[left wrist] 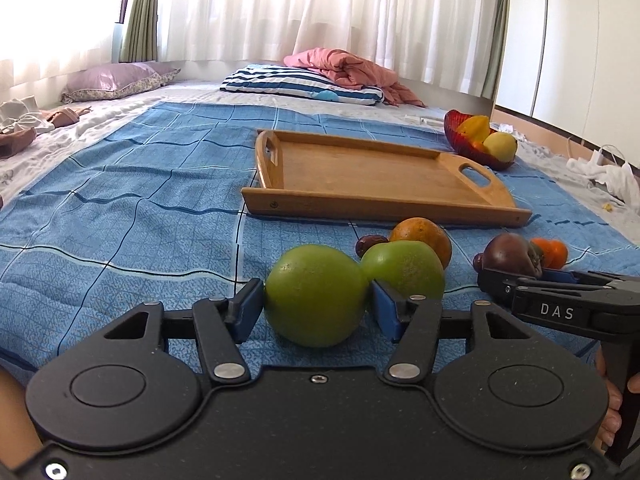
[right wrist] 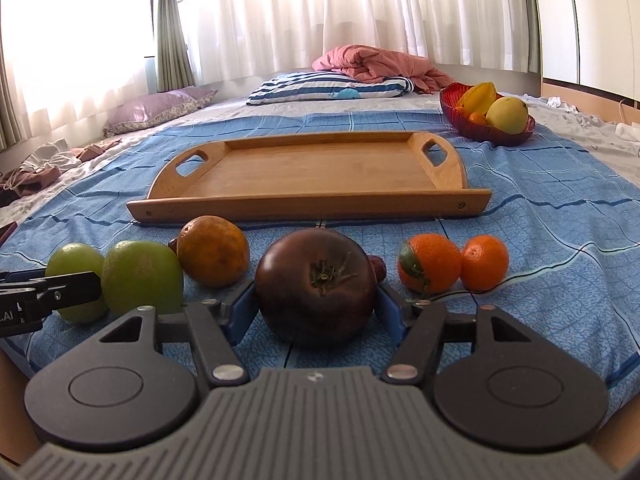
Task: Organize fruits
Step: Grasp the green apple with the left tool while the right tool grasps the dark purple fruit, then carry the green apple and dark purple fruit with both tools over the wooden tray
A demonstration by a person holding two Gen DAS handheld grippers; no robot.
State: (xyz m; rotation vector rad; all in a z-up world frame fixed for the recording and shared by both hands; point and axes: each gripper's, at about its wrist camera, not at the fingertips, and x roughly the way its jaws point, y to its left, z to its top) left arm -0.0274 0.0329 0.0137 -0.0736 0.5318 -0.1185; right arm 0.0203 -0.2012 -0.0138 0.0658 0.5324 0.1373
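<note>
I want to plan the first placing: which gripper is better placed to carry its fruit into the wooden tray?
Probably the right gripper. It holds the dark fruit directly before the wooden tray; the left gripper, on the green fruit, faces left of it.

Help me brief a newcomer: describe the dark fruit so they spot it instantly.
Start at the wooden tray on the blue checked blanket; a row of fruit lies along its near edge. The dark fruit sits mid-row, between the right claw's pads. It alone is brown-purple, with a dried leafy calyx.
</note>
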